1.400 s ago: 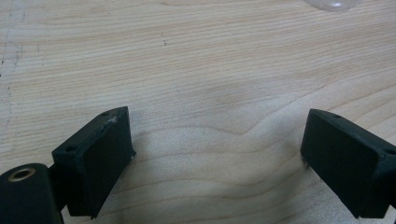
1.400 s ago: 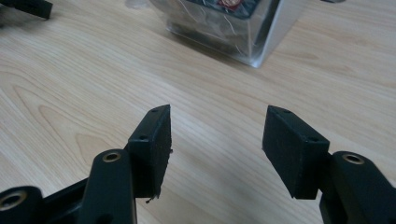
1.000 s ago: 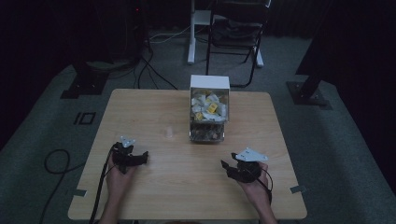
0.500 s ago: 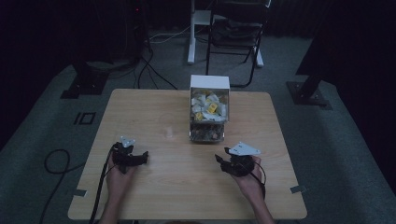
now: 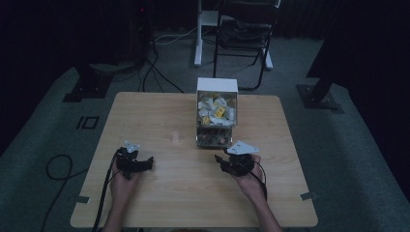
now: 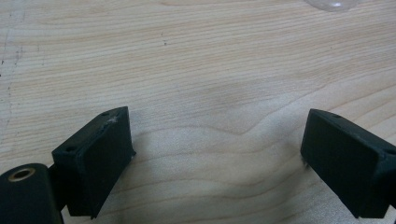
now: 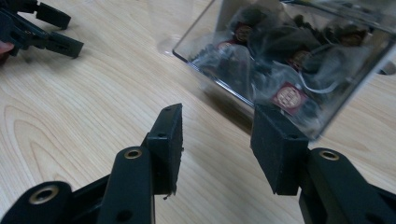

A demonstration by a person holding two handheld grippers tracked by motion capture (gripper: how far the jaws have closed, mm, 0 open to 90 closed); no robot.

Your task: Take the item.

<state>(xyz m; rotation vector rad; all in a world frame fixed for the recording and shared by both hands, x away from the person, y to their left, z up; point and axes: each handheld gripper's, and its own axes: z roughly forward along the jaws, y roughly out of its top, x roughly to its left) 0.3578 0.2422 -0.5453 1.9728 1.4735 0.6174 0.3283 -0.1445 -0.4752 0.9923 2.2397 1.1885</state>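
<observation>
Reaching toward the clear tea-bag dispenser (image 7: 299,56) on the desk (image 5: 159,111), the right gripper (image 7: 217,144) has its fingers parted and empty, just closing; aim squarely at the bottom opening. The left gripper (image 6: 215,154) rests open.

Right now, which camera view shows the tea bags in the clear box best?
The right gripper view: the clear box is close there, and the tea bags with their round red labels show through its wall. The high view shows the box small and far, its packets pale specks. The left gripper view shows wood and its own open jaws.
</observation>
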